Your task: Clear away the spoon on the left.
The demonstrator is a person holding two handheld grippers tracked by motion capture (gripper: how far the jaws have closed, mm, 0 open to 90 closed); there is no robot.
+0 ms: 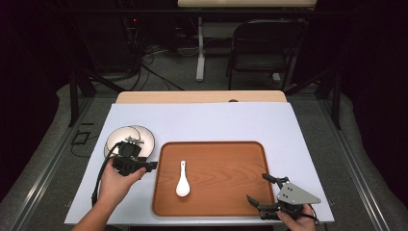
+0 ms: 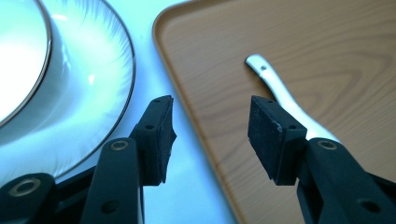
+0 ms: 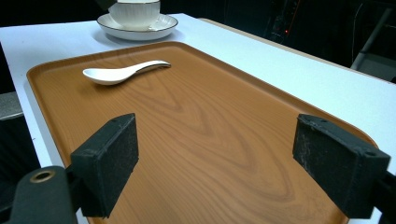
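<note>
Both tools are spread, holding nothing: left tool [image 1: 144,165] beside the cup [image 3: 135,13], right tool [image 1: 263,192] over the tray [image 1: 250,149]. The spoon [image 1: 183,185] looks light, slick, fragile; pinch its handle.

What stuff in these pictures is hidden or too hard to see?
1. What the cup holds: in the right gripper view its top is cut off by the frame edge; in the left gripper view glare whitens it.
2. The near part of the saucer: in the high view the left hand-held gripper covers it.
3. The bowl of the spoon: in the left gripper view a jaw hides it.
</note>
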